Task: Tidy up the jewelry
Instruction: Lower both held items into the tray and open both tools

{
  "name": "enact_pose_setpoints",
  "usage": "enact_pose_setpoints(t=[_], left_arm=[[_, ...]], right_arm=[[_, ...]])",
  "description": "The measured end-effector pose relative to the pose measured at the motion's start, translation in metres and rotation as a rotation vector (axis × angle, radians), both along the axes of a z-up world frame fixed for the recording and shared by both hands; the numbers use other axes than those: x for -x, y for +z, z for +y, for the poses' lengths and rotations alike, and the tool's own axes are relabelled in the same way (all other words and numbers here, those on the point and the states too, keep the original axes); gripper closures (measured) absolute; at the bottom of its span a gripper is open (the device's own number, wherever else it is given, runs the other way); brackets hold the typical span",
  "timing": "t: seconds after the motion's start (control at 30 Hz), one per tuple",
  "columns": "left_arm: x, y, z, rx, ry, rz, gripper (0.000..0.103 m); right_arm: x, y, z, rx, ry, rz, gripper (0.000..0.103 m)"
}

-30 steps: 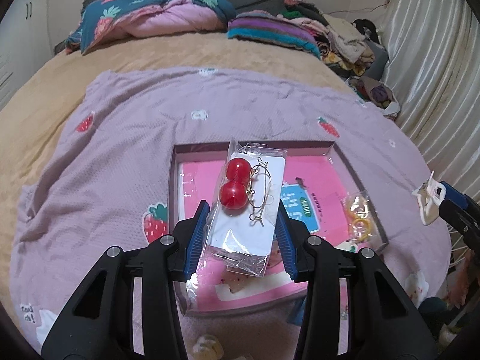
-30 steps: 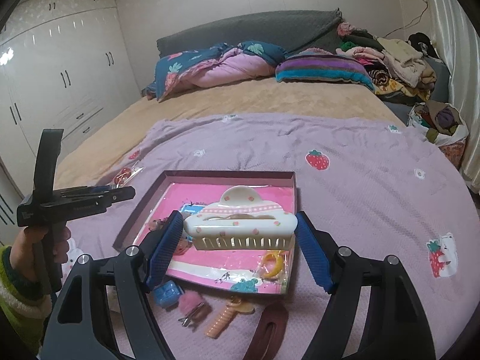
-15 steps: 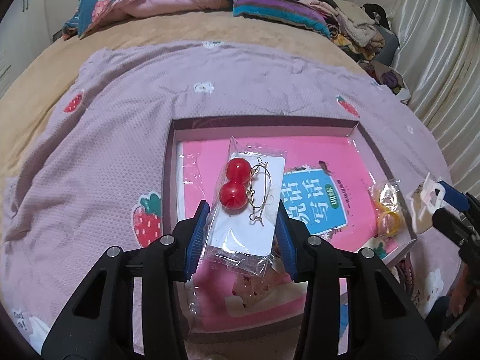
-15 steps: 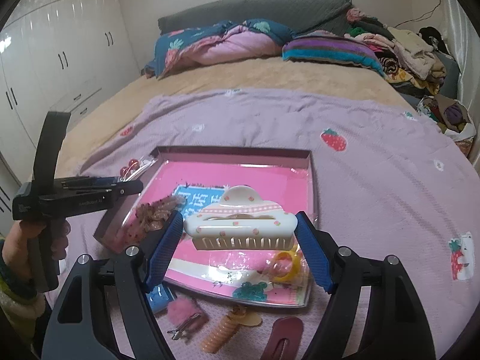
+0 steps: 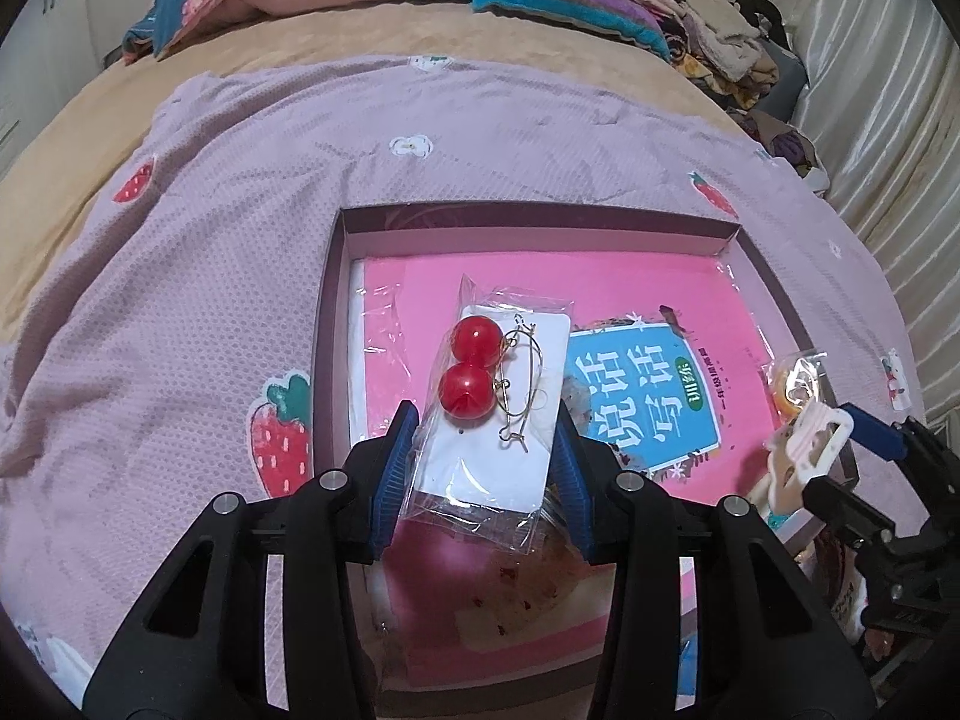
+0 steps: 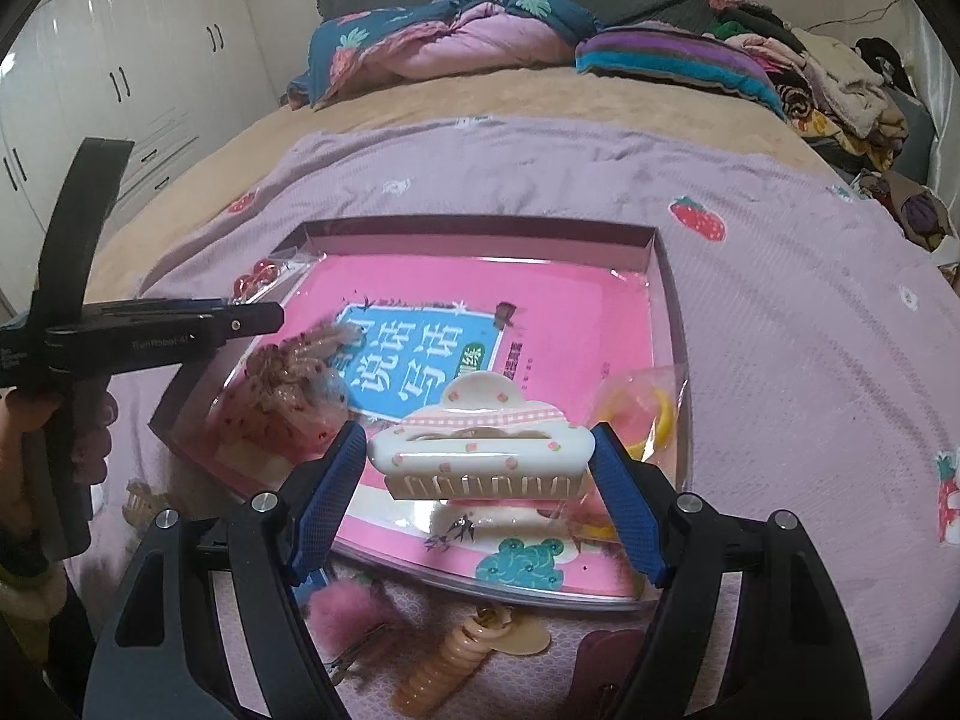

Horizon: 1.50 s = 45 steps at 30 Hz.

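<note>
My left gripper (image 5: 483, 456) is shut on a clear packet of red ball earrings (image 5: 489, 402) and holds it above the left part of a shallow box (image 5: 329, 324) with a pink lining. My right gripper (image 6: 477, 474) is shut on a white hair claw clip (image 6: 480, 444) and holds it over the box's near edge (image 6: 681, 324). The claw clip also shows at the right of the left wrist view (image 5: 804, 450). The left gripper and its packet (image 6: 258, 279) show at the left of the right wrist view.
In the box lie a brown scrunchie (image 6: 294, 372) and a bagged yellow ring (image 6: 648, 408). In front of the box on the lilac blanket (image 6: 780, 312) lie a pink pom clip (image 6: 354, 606), a peach spiral hair tie (image 6: 456, 654) and a dark red clip (image 6: 606, 666). Bedding and clothes are piled at the back.
Both grippers have moved forward toward the box with their loads still held; the box now looks larger and closer in both views.
</note>
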State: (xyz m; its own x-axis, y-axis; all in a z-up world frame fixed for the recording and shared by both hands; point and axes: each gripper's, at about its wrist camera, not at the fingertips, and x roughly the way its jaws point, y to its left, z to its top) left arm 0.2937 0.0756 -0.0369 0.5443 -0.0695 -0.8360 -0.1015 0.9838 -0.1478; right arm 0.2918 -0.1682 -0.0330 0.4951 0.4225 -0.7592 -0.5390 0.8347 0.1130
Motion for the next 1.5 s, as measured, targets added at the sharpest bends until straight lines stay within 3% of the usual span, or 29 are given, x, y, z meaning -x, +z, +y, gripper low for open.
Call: enact_pose_setpoints(t=[0.57, 1.1, 1.4, 1.5], left_arm=[[0.008, -0.002, 0.002, 0.009, 0.012, 0.007, 0.068], [0.044, 0.049, 0.004, 0.033, 0.035, -0.097, 0.066], [0.075, 0.088, 0.001, 0.035, 0.044, -0.185, 0.037], [0.088, 0.102, -0.001, 0.037, 0.052, -0.221, 0.021]], right_arm=[[0.003, -0.013, -0.004, 0.021, -0.022, 0.048, 0.028], [0.043, 0.047, -0.046, -0.089, -0.08, -0.053, 0.017], [0.067, 0.084, -0.065, -0.137, -0.099, -0.132, 0.016], [0.075, 0.092, -0.072, -0.148, -0.103, -0.151, 0.015]])
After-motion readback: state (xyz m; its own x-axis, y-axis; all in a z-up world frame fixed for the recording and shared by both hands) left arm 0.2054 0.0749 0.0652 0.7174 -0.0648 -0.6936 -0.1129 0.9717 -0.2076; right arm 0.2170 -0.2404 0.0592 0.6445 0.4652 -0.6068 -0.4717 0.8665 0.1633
